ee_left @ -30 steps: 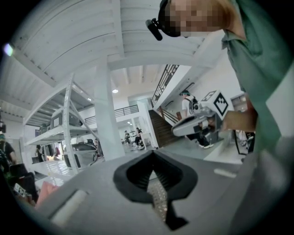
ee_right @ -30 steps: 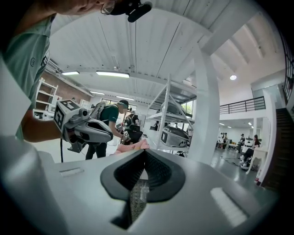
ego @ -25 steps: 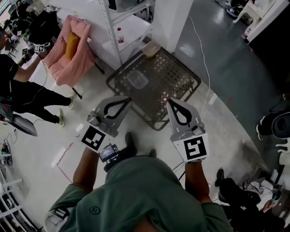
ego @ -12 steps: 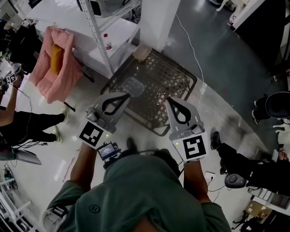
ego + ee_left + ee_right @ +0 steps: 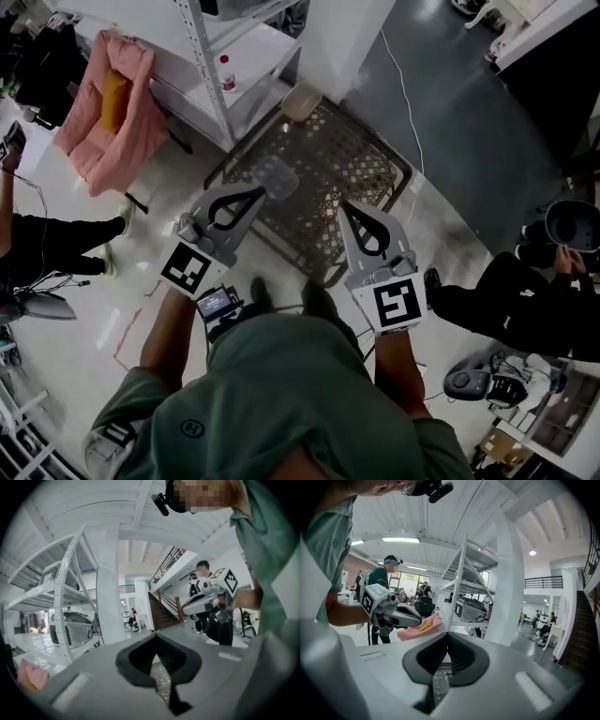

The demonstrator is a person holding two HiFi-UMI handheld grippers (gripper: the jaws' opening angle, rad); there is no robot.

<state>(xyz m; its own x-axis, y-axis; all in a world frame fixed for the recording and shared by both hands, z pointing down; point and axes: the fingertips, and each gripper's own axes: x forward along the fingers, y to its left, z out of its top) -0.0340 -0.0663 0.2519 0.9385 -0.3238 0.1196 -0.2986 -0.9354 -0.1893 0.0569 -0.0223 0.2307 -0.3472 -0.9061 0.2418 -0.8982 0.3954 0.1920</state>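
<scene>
The left gripper (image 5: 262, 191) and right gripper (image 5: 344, 204) hang side by side, each with its jaws pressed together on nothing. Below them sits a dark mesh rack (image 5: 361, 173), and on it a clear box (image 5: 275, 174), nearest the left gripper.

The clear box (image 5: 276, 174) on the mesh rack (image 5: 366, 169) is blurred.

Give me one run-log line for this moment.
left gripper: shut, empty | right gripper: shut, empty | both above mesh basket holding clear container
</scene>
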